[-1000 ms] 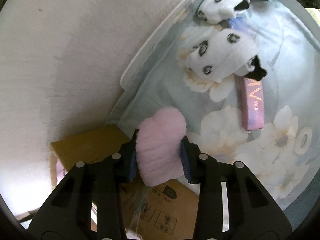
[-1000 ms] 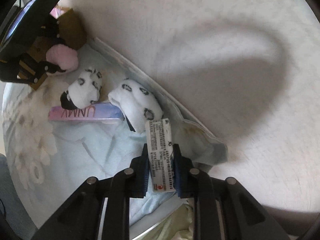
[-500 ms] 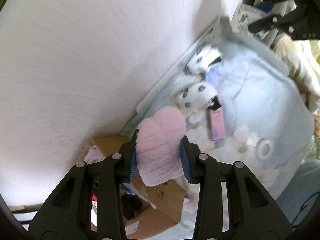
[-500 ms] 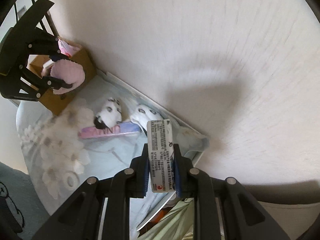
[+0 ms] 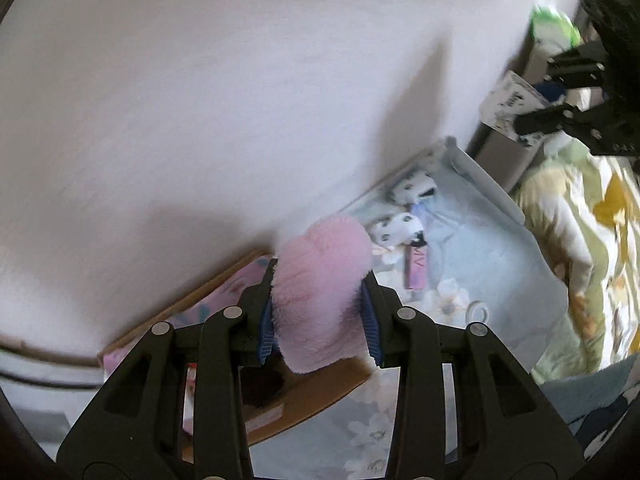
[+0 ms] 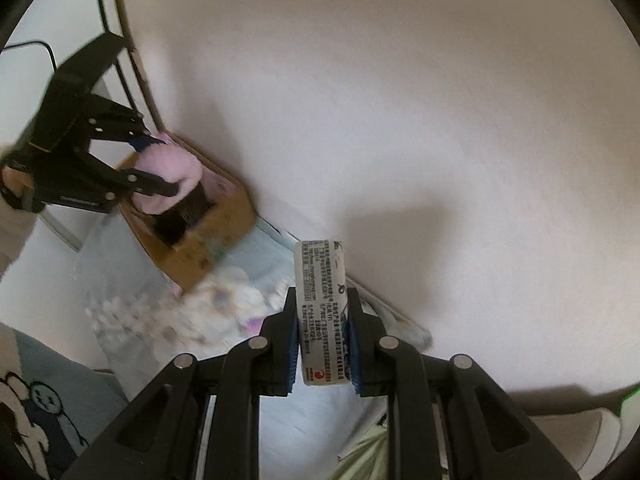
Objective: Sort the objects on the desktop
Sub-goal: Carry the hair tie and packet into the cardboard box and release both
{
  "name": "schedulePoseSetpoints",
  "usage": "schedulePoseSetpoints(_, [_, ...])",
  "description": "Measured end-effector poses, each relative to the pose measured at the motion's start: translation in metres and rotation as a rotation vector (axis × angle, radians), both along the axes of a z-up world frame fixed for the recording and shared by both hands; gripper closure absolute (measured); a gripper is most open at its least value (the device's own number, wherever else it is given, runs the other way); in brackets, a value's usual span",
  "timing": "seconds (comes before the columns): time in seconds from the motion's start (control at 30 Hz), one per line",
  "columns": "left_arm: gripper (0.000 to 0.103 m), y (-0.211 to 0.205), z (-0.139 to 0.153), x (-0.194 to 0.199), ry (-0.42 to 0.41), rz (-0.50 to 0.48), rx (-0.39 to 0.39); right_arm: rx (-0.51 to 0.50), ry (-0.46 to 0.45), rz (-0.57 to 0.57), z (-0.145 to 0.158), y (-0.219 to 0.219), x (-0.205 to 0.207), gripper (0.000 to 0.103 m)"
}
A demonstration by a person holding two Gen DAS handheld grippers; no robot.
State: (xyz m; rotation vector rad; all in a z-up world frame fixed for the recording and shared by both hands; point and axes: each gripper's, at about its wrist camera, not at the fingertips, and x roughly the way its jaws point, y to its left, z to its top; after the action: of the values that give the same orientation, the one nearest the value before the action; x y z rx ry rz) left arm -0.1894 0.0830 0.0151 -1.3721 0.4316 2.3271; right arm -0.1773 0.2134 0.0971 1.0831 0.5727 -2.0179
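The left tool [image 5: 320,316] squeezes a pink fluffy thing [image 5: 320,292] above the box [image 6: 200,240] at the bed's corner. The right tool [image 6: 322,344] squeezes a packet [image 6: 320,312]. Drop each one gently, low down.

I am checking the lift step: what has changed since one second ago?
Both grippers rose away from the bed: left gripper carrying the pink plush, right gripper the white box. Both grips unchanged; the spotted socks stay on the sheet.

Plain white wall [image 5: 200,100] behind, green-and-yellow patterned bedding [image 5: 580,272] at the right.
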Motion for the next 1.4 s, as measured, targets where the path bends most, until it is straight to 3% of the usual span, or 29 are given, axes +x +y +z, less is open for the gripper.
schedulePoseSetpoints(0.2, [0.070,-0.064,-0.001,0.015,0.009,0.109,0.032,0.000,0.021,0.089,0.013,-0.061,0.015,0.084])
schedulePoseSetpoints(0.5, [0.070,-0.167,-0.033,0.020,-0.017,0.333,0.058,-0.057,-0.064,0.178,-0.017,-0.170,0.034,0.084])
schedulePoseSetpoints(0.6, [0.070,-0.174,-0.057,0.021,0.006,0.369,-0.030,-0.063,-0.101,0.201,-0.026,-0.197,0.040,0.084])
schedulePoseSetpoints(0.9, [0.070,-0.207,-0.105,0.023,-0.075,0.413,-0.002,-0.041,-0.202,0.171,-0.084,-0.248,0.045,0.084])
schedulePoseSetpoints(1.1, [0.070,-0.212,-0.113,0.023,-0.085,0.400,0.005,-0.020,-0.213,0.176,-0.092,-0.253,0.047,0.084])
schedulePoseSetpoints(1.13, [0.064,-0.212,-0.112,0.023,-0.078,0.394,0.007,-0.015,-0.213,0.178,-0.101,-0.264,0.045,0.084])
schedulePoseSetpoints(1.2, [0.040,-0.210,-0.110,0.023,-0.062,0.382,0.021,-0.001,-0.223,0.176,-0.103,-0.268,0.044,0.078])
schedulePoseSetpoints(1.23, [0.007,-0.210,-0.106,0.025,-0.049,0.376,0.045,0.002,-0.225,0.170,-0.104,-0.269,0.043,0.063])
schedulePoseSetpoints(1.27, [0.000,-0.212,-0.099,0.026,-0.036,0.377,0.062,0.009,-0.219,0.155,-0.105,-0.269,0.042,0.043])
schedulePoseSetpoints(1.3, [0.000,-0.213,-0.092,0.029,0.004,0.381,0.085,0.009,-0.200,0.139,-0.104,-0.267,0.042,0.037])
schedulePoseSetpoints(1.4, [0.000,-0.208,-0.090,0.030,0.042,0.400,0.040,-0.045,-0.173,0.126,-0.094,-0.258,0.042,0.034])
